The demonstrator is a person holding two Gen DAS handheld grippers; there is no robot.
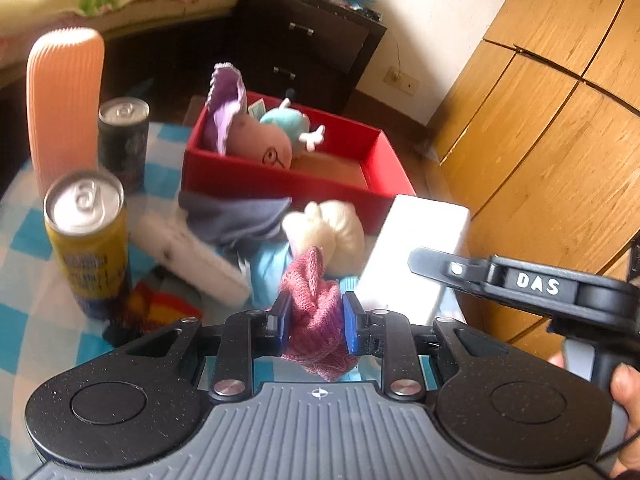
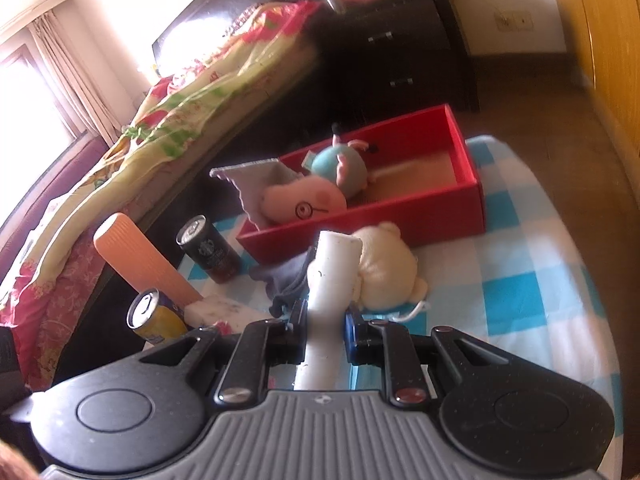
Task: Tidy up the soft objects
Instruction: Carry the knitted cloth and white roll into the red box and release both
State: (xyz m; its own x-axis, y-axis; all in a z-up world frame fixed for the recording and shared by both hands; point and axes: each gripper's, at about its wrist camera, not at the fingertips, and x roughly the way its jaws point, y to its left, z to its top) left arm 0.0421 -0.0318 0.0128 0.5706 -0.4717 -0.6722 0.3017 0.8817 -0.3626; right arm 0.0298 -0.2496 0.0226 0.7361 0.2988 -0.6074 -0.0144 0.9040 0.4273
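The left gripper [image 1: 314, 320] has its jaws clenched on a pink knitted piece [image 1: 316, 312], the wool bunched between the blue pads and hanging down below them, lifted off the table [image 1: 24, 320] with its blue-and-white checked cloth. Over in the right wrist view, the right gripper [image 2: 326, 330] has its jaws clamped on a white block [image 2: 330, 280], which sticks up and forward from between the pads (the left view shows that same white block [image 1: 416, 248] as a broad pale slab just beside the right gripper's black body).

Ahead of both sits the red box [image 1: 288, 184] at the far side of the table, and inside it lies a pink pig plush [image 1: 256, 140] with a teal body, resting against the box's left end under a purple-grey scalloped cloth [image 1: 226, 104]. The right part of the box floor is bare cardboard.

Just in front of the box, on the table, lie a grey-blue cloth [image 1: 236, 216] and a cream plush [image 1: 324, 228], touching each other. A white sponge-like slab [image 1: 192, 256] lies to their left. Further left stand a yellow can [image 1: 90, 240], a dark can [image 1: 124, 140] and a tall ribbed orange vase [image 1: 64, 104]. A rainbow-striped bit [image 1: 160, 308] pokes out near the yellow can (too blurred to tell what it is).
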